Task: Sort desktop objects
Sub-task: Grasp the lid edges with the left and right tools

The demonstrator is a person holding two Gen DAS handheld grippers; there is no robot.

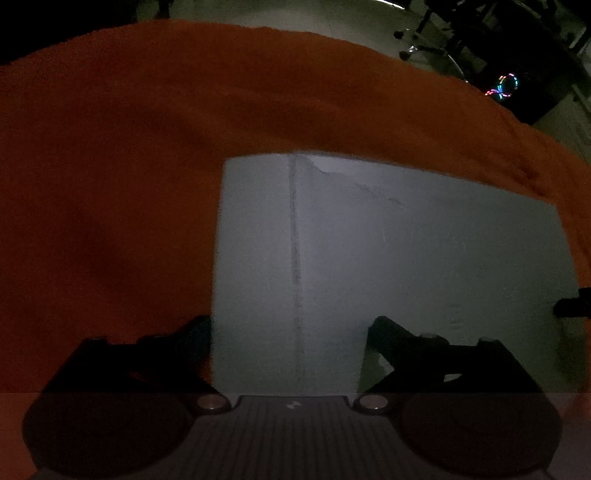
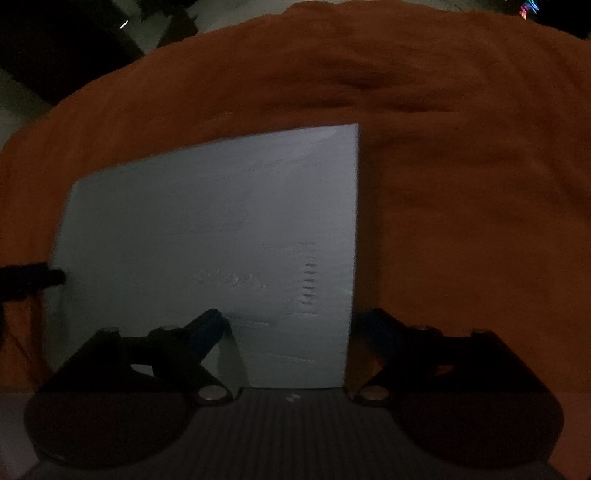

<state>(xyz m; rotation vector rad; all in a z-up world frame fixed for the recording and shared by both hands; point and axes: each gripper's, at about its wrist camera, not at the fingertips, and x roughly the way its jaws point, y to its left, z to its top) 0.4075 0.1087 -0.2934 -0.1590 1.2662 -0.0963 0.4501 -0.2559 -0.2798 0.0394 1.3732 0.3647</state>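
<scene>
A pale grey flat box (image 1: pixel 388 266) lies on an orange cloth (image 1: pixel 110 166). In the left wrist view my left gripper (image 1: pixel 291 328) straddles the box's left end, one finger on the cloth beside its edge, the other over its top. In the right wrist view the same box (image 2: pixel 221 221) fills the middle, with faint embossed marks. My right gripper (image 2: pixel 291 321) straddles its right end, the left finger (image 2: pixel 199 332) over the top, the right finger (image 2: pixel 384 332) beside the edge. Both jaws stand wide. The scene is very dark.
The orange cloth (image 2: pixel 461 184) covers the table all around the box. Beyond its far edge are a pale floor, dark office chairs (image 1: pixel 436 33) and a dark case with coloured lights (image 1: pixel 506 86). The other gripper's dark tip (image 2: pixel 29 278) shows at the box's left side.
</scene>
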